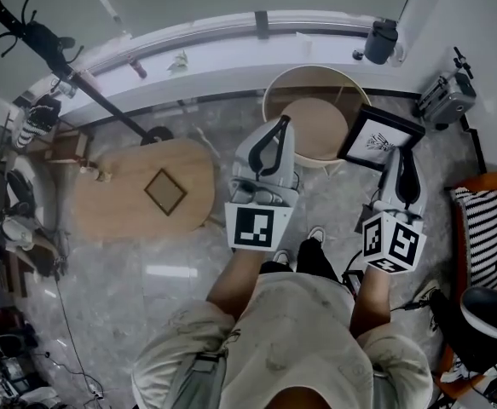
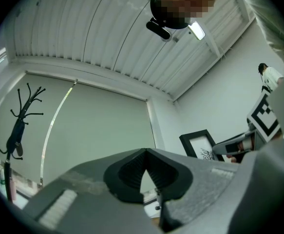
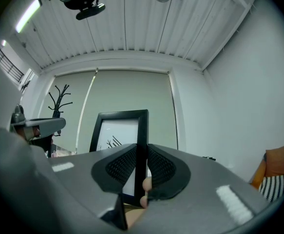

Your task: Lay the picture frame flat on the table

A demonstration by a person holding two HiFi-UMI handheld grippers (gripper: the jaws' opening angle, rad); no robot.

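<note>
The picture frame (image 3: 118,130) — a thin black rectangular moulding round a white mat with a spiky line drawing — is held upright in the air, its right-hand edge pinched between the ribbed black pads of the right gripper (image 3: 141,165), just beside a round pale-wood table (image 1: 325,126) with a raised rim. The left gripper (image 2: 145,156) has its ribbed pads tip to tip, nothing between them. Further left an oval wooden table (image 1: 120,198) bears a small dark square frame (image 1: 164,191) above glossy marbled floor (image 1: 163,271) — a striped cushion (image 1: 484,237) sits at the right.
</note>
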